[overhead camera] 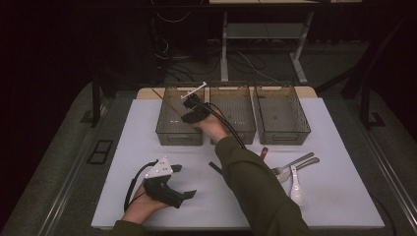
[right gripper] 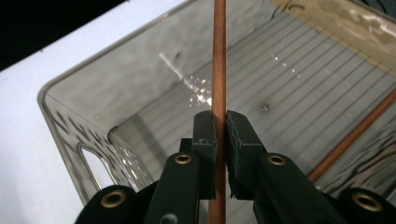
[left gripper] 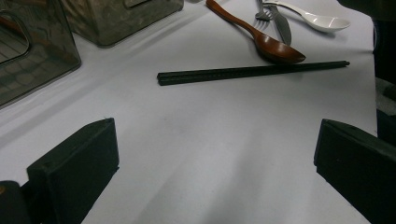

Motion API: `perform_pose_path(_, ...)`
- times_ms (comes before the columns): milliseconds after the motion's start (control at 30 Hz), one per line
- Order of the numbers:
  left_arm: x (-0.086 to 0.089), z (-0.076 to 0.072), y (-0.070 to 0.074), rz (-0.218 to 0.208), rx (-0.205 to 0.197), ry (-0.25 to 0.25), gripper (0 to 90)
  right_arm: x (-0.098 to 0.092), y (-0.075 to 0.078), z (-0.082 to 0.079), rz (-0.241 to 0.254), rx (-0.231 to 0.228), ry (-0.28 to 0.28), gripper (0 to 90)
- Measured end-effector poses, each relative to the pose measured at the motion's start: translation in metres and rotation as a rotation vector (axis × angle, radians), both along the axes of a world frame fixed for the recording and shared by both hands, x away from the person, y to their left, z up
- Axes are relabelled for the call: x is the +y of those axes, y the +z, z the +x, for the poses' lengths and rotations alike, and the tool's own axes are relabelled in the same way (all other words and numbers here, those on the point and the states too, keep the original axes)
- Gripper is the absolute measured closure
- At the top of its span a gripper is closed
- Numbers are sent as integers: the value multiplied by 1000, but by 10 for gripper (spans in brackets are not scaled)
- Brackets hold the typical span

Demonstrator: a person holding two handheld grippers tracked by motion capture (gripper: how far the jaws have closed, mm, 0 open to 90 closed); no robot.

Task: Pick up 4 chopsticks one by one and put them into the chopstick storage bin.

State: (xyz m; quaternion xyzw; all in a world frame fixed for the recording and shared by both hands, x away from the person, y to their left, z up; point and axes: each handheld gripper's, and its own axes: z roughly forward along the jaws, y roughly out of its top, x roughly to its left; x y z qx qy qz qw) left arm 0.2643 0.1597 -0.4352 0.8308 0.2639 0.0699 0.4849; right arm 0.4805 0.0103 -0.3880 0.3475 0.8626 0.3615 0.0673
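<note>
The right gripper (overhead camera: 189, 105) holds a brown chopstick (overhead camera: 167, 103) over the leftmost clear bin (overhead camera: 167, 130). The left gripper (overhead camera: 179, 182) rests open-jawed on the white mat (overhead camera: 123, 147).

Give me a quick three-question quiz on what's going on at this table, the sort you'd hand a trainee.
1. What does the right gripper hold?
2. True or false: the left gripper is clamped on the black chopsticks.
3. Over which bin does the right gripper hang: left, middle or right?

Key
1. A thin brown chopstick, pinched between its jaws.
2. False: its jaws stand wide open, the chopsticks lying on the white table ahead.
3. The left one, where another brown stick already lies.
</note>
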Motion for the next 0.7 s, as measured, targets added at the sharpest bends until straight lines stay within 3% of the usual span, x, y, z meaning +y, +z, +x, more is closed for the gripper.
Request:
perform_pose_path(167,0,0,0,0,0,0,0,1,0,-1,-8,12,13,815)
perform_pose_path(300,0,0,0,4,0,-2,0,-1,1,0,6,19,14,674)
perform_pose_path(533,0,0,0,4,1,-2,0,-7,8,1,47,18,15,515)
perform_pose_path(700,0,1,0,7,-1,-4,0,-12,15,-1,54,19,29,465)
